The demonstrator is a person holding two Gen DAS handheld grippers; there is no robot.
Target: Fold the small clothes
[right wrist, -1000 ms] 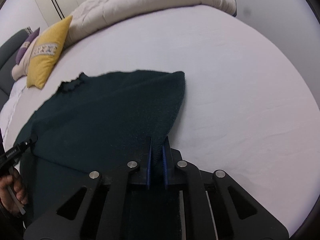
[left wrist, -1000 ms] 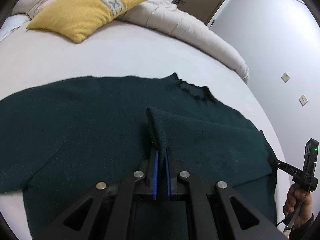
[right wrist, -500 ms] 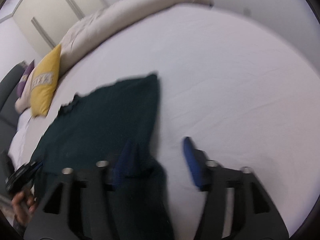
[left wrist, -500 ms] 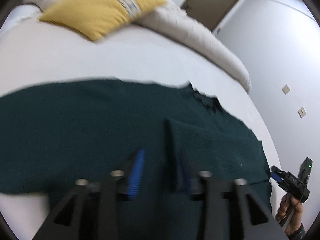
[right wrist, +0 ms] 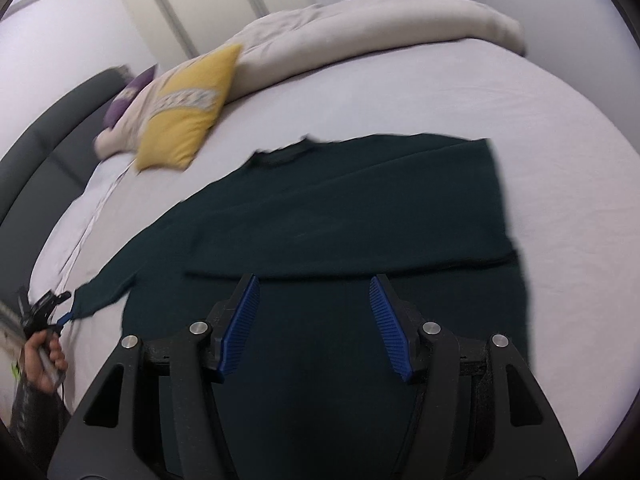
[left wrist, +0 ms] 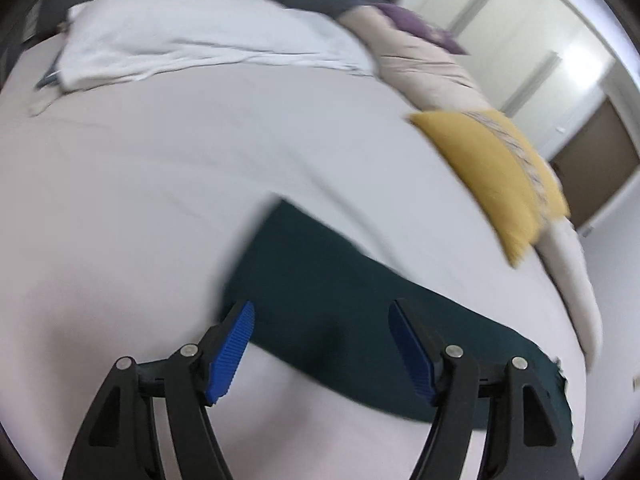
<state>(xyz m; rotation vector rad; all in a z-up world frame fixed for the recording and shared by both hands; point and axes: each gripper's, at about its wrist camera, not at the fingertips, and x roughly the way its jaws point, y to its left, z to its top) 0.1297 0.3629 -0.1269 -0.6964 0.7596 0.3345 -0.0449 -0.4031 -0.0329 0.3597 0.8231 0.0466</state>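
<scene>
On white bed [right wrist: 400, 92]: green sweater [right wrist: 360, 208] | yellow pillow [right wrist: 188, 124] | wardrobe [right wrist: 208, 4] behind

We are looking at a dark green sweater [right wrist: 360, 208] lying on a white sheet [right wrist: 400, 92]. We are seeing a yellow cushion [right wrist: 188, 120] wearing a band of grey and white pattern, and behind it a purple cushion [right wrist: 128, 96]. A beige duvet [right wrist: 360, 28] is lying along the far edge, and a white pillow [left wrist: 192, 36] is showing against a dark grey headboard [right wrist: 48, 136]. Our grippers are showing black fingers carrying blue ribbed pads [left wrist: 232, 348].
</scene>
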